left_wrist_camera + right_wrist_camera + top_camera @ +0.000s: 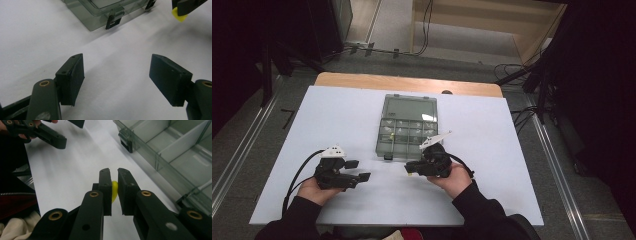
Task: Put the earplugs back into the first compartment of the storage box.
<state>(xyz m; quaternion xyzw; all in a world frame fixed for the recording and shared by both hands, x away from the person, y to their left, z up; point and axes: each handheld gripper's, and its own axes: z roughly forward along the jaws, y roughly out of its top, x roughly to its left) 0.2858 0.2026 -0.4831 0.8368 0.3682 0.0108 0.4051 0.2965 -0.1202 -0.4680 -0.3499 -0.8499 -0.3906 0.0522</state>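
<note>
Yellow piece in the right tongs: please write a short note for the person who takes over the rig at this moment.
Right tongs: shut on the small yellow piece, held above the white table near the front edge of the compartment box.
Left tongs: open, holding nothing, low over the table left of the box.
Box: clear lid stands open, front latch undone.
Done: piece picked up.
Left: probably place it in a compartment; which one, I cannot tell.

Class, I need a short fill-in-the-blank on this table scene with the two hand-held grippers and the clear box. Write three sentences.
1. The right gripper holds a small piece whose colour is ____.
2. The jaws of the left gripper stand ____, with nothing between them.
3. The clear box on the white table is divided into ____.

Missing words: yellow; open; compartments
</note>
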